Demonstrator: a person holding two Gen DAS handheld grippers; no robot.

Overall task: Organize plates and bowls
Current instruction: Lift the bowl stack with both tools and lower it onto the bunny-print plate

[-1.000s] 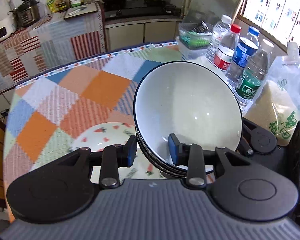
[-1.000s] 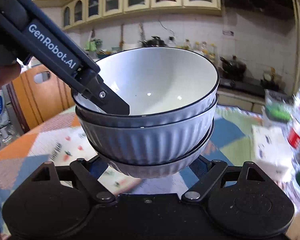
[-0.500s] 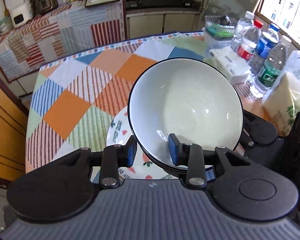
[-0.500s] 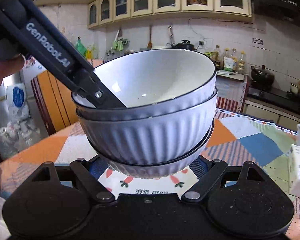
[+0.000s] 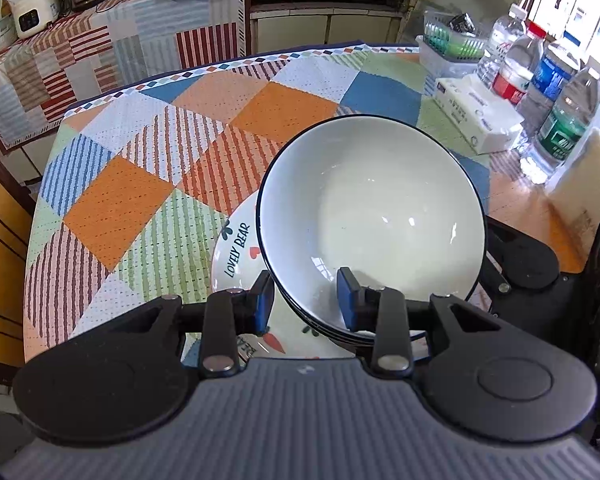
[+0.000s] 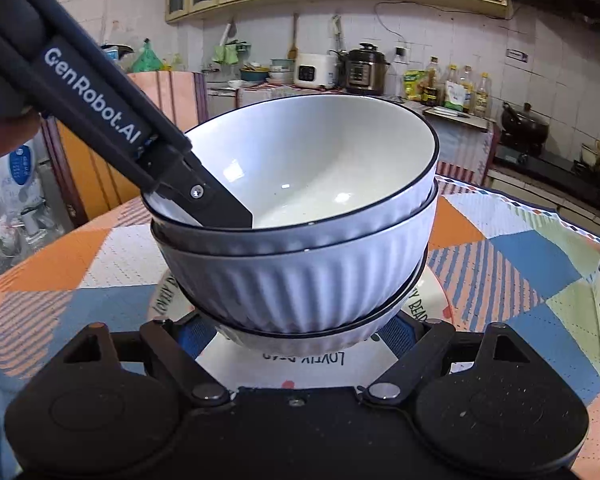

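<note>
Now the stack of bowls [image 5: 370,224] sits much lower than a second ago: then it was carried over the far side of the table with only a sliver of the plate [image 5: 236,248] showing, and now the "LOVELY BEAR" lettering lies right beneath it and the tablecloth [image 5: 140,168] fills my left view. I judge the stack is at or just above the plate; I cannot tell whether its foot touches yet. That means the placing step is nearly done and release should come next. My left gripper [image 5: 306,300] is clamped partway closed on the near rim of the stack, one blue pad outside the wall and one inside the top bowl. My right gripper [image 6: 296,334] cradles the bottom bowl [image 6: 300,340] from the opposite side, its jaws spread wide around the curved base; the fingertips are hidden, so I cannot tell how firmly they bear. The three nested bowls are glazed ceramic, glossy white inside with a thin dark rim line and vertical fluting outside. The plate is flat, smooth and white with printed hearts; the cloth is a coarse woven patchwork.
</note>
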